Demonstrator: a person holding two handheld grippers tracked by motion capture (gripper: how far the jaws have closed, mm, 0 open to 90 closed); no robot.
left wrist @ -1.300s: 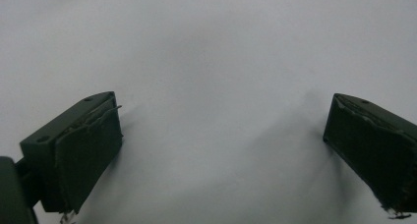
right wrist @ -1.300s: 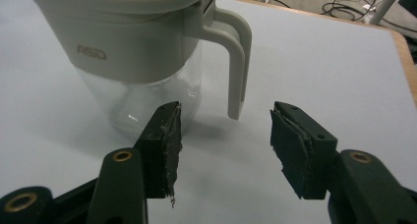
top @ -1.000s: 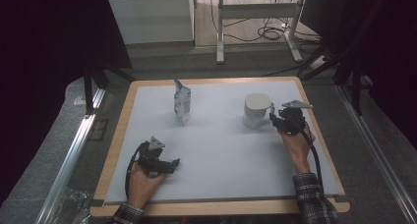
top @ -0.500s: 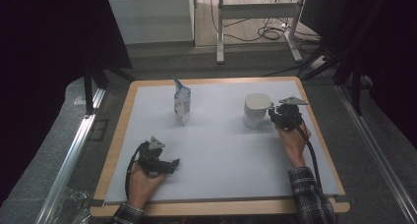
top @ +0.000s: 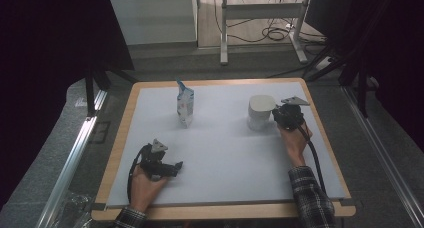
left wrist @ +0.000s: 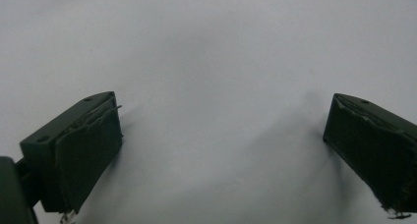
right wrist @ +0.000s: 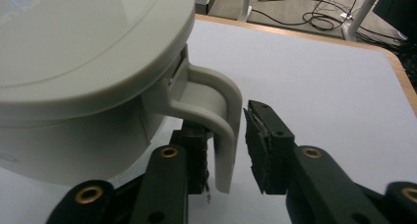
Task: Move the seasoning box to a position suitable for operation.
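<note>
Right gripper (right wrist: 226, 150) stood slightly parted, its jaws straddling the handle (right wrist: 223, 116) of the lidded pot (right wrist: 83, 76), not yet clamped; closing squarely on the handle's middle would have prevented slipping.

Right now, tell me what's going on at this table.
A person works two handheld grippers over a white table. The right gripper has its jaws either side of the handle of a lidded white jug, not yet closed on it. The left gripper rests open near the front edge. A small carton stands apart, untouched.
</note>
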